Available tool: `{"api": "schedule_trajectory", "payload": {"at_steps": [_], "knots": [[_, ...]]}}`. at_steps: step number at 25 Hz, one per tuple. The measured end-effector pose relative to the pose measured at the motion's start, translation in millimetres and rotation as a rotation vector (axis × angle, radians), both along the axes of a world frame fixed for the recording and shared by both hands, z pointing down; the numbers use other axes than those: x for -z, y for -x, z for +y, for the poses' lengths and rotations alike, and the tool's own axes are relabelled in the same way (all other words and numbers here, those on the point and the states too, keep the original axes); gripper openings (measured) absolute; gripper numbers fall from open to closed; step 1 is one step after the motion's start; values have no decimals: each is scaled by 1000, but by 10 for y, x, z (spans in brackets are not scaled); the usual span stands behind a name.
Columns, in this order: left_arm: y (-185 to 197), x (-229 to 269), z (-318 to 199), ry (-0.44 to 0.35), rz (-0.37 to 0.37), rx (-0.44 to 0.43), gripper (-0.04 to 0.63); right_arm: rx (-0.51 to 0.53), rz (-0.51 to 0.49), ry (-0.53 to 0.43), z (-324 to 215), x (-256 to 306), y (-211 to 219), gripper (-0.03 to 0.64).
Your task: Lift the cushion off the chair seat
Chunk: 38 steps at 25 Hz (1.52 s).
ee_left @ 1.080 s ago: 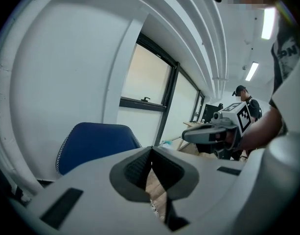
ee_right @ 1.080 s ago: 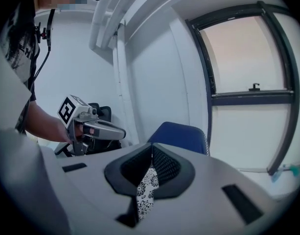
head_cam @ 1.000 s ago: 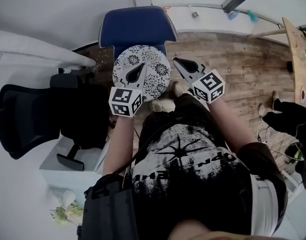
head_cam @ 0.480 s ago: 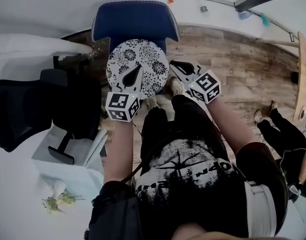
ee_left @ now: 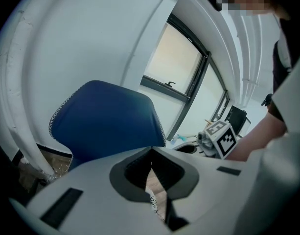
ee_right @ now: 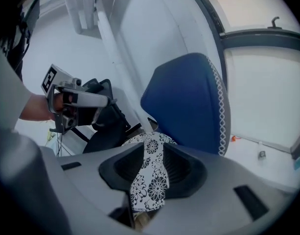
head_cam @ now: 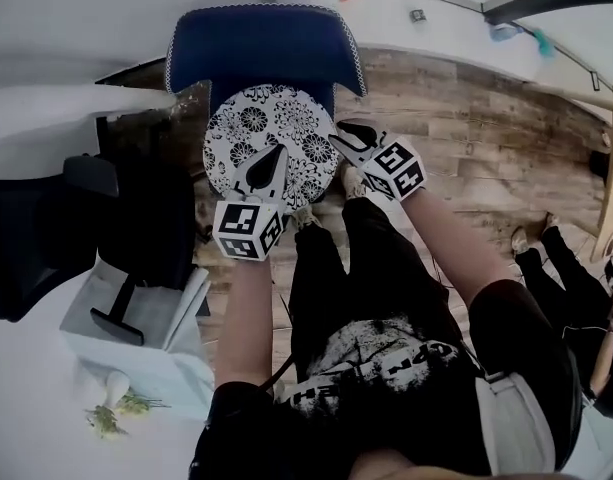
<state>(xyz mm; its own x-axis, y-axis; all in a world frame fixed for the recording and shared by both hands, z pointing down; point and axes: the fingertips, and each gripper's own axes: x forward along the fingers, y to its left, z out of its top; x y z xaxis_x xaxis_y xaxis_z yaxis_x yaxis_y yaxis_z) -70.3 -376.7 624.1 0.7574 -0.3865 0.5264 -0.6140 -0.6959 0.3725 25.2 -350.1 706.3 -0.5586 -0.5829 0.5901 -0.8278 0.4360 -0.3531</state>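
A blue upholstered chair with white stitched edging (head_cam: 266,48) stands on a plank wooden floor (head_cam: 466,118), its backrest at the far side. On its seat lies the round cushion with a black-and-white flower print (head_cam: 271,123), flat and covering most of the seat.

The left gripper (head_cam: 279,151) is over the near half of the cushion and points toward the middle. In the left gripper view its jaws meet at the tips and hold nothing. Floor boards and a sliver of the print show through the slot behind the tips. Whether the tips touch the fabric cannot be told.

The right gripper (head_cam: 338,134) is at the cushion's right edge, angled inward. Its jaws are opening, and in the right gripper view the printed edge of the cushion fills the gap between them. Contact of the pads with the fabric is unclear.
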Motion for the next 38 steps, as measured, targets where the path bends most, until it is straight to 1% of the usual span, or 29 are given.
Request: {"api": "schedule_trajectory", "payload": {"at_steps": [5,8,12,17,22,27,32,34,36,37,38], "knots": [[-30,-327,-84,24,-7,6,12,-20,46,78,-158,-684,-74,167],[-63,-496,-101,37,-15,0,12,-9,76,132,-173,-1082,-55,203],[-116,-706,-141,47,-18,-12,12,5,117,185,-231,-1544,-49,218],[-98,-962,-199,64,-25,-3,12,-18,161,262,-321,-2060,-77,231],[-71,-1137,-169,83,-31,8,12,26,209,301,-334,-2382,-17,238],[-12,-1224,-137,98,-27,24,12,11,258,264,-428,-2510,-28,238],[119,-1253,-181,100,-24,41,12,42,269,297,-408,-2618,66,235],[131,-1255,-186,99,-23,43,12,54,285,293,-403,-2602,55,218],[132,-1269,-178,99,-26,42,12,75,300,275,-396,-2564,57,127],[137,-1274,-175,98,-29,40,12,86,303,264,-393,-2545,74,67],[138,-1273,-179,96,-33,36,12,95,304,255,-390,-2534,92,44]]}}
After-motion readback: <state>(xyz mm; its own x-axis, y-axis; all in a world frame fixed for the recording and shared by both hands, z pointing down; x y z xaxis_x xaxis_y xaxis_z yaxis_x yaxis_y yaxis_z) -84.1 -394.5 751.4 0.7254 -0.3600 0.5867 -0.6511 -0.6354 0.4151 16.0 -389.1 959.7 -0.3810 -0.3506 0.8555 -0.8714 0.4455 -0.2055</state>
